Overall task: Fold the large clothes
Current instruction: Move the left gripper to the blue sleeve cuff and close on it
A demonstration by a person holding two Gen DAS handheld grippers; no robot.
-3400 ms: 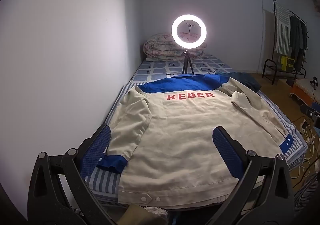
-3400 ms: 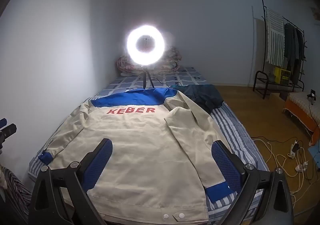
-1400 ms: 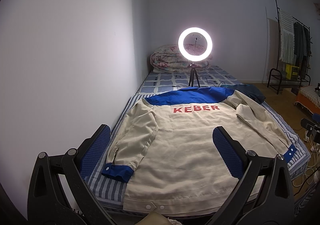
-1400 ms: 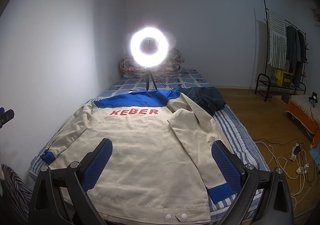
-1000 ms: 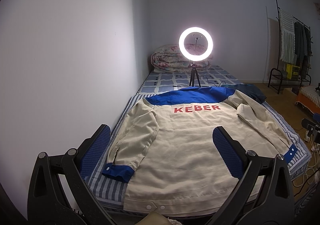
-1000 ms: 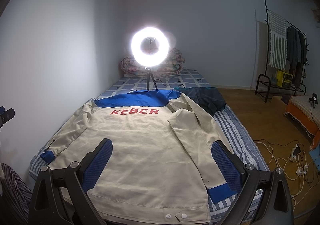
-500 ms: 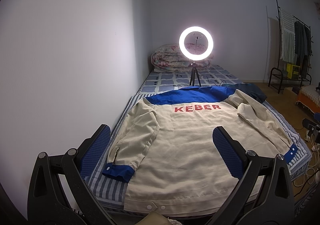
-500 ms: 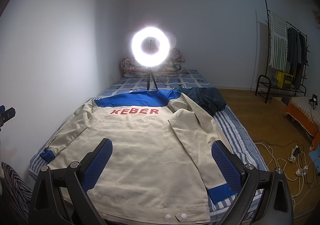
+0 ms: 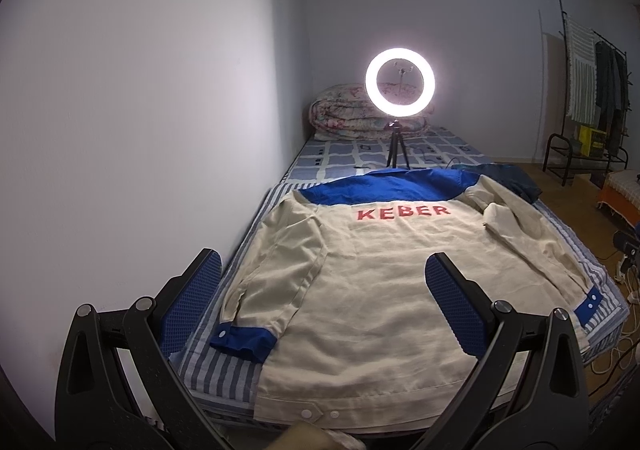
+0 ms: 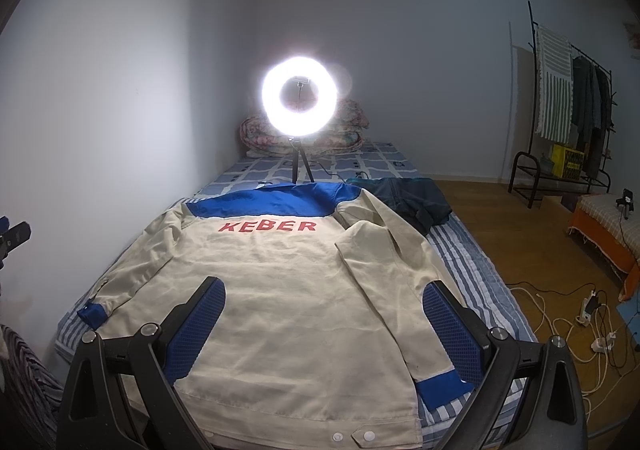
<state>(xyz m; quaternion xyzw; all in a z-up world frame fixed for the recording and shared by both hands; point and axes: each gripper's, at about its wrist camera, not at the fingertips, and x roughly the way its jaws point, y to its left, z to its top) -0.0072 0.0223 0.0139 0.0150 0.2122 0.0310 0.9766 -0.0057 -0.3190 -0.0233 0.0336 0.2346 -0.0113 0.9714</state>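
Observation:
A beige jacket (image 9: 372, 290) with a blue yoke, blue cuffs and red "KEBER" lettering lies spread back-up on the striped bed; it also shows in the right wrist view (image 10: 288, 290). Its hem faces me and both sleeves lie along its sides. My left gripper (image 9: 320, 302) is open and empty, held above the hem near the left sleeve cuff (image 9: 244, 342). My right gripper (image 10: 320, 322) is open and empty, above the hem near the right sleeve cuff (image 10: 440, 390).
A lit ring light on a tripod (image 9: 399, 89) stands on the bed behind the collar, with a rolled quilt (image 9: 344, 117) behind it. Dark clothes (image 10: 412, 201) lie at the bed's right edge. A wall runs along the left. A clothes rack (image 10: 568, 109) and floor cables (image 10: 580, 322) are at the right.
Both grippers have drawn back and risen slightly, so the jacket sits a little lower and farther in view. The jacket has not moved.

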